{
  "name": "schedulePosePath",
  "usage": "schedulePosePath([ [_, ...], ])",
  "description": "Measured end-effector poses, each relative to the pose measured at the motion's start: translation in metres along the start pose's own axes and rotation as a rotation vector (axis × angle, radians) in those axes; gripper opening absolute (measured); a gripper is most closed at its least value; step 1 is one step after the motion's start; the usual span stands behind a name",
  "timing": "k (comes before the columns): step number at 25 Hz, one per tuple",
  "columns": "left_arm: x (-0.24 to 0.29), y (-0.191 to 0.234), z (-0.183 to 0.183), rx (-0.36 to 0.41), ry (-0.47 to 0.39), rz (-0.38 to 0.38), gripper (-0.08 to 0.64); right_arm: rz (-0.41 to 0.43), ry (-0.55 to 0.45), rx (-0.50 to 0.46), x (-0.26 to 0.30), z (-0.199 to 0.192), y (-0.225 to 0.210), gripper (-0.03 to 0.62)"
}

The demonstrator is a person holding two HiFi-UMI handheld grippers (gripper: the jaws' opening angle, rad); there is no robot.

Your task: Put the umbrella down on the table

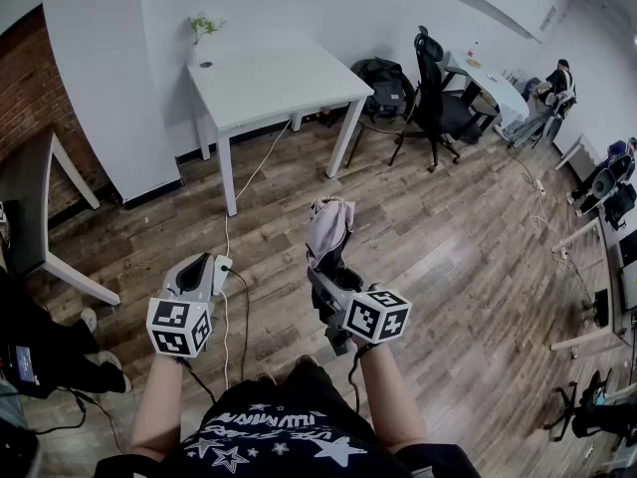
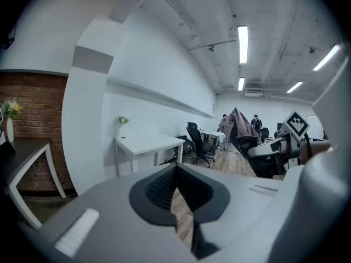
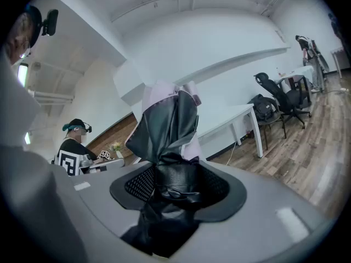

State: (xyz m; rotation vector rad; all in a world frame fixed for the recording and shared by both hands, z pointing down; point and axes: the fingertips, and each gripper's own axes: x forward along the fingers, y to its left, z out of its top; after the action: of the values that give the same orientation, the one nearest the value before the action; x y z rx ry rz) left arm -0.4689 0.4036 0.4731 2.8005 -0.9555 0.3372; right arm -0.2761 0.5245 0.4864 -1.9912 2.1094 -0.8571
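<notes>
A folded umbrella (image 1: 329, 237), pink outside with a black lining (image 3: 167, 130), stands nearly upright in my right gripper (image 1: 328, 282), whose jaws are shut on its lower part (image 3: 174, 186). My left gripper (image 1: 204, 267) is held beside it at the left, shut with nothing between its pads (image 2: 174, 193). From the left gripper view, the umbrella (image 2: 239, 126) and the right gripper show at the right. The white table (image 1: 269, 83) stands ahead against the wall, some way off across the wooden floor.
A small vase with a plant (image 1: 202, 30) and a dark round item (image 1: 205, 65) sit at the white table's far left. A black office chair (image 1: 436, 103) and a backpack (image 1: 383, 86) stand right of it. A dark table (image 1: 35, 207) is at the left. A white cable (image 1: 244, 192) trails over the floor.
</notes>
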Motion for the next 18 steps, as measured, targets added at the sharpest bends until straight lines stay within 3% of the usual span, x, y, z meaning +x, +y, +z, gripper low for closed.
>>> schedulePosePath([
  [18,0.002,0.007,-0.004,-0.011,-0.005,-0.028,0.003,-0.083,0.031,0.035,0.004,-0.013,-0.016,0.241],
])
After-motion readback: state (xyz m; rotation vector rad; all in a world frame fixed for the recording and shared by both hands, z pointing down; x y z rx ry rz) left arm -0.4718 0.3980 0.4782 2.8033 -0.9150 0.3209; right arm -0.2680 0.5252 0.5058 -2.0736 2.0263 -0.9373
